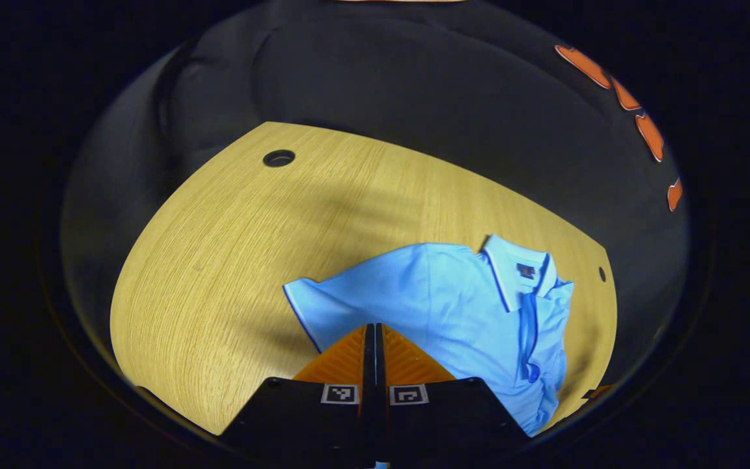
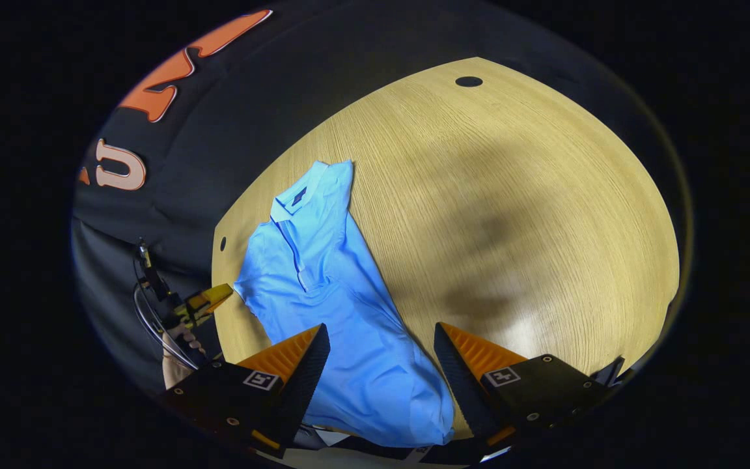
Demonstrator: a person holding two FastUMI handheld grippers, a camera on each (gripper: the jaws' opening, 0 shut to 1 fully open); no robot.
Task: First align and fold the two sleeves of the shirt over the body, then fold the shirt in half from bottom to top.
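Left gripper view: left hand-held gripper (image 1: 374,332) clenched, fingers together over shirt (image 1: 453,306) edge; can't tell if cloth pinched. Shirt flat on surface (image 1: 219,260), collar (image 1: 512,264) far right, one sleeve (image 1: 310,306) spread left. Right gripper view: right hand-held gripper (image 2: 381,348) released, jaws wide, shirt body between them.
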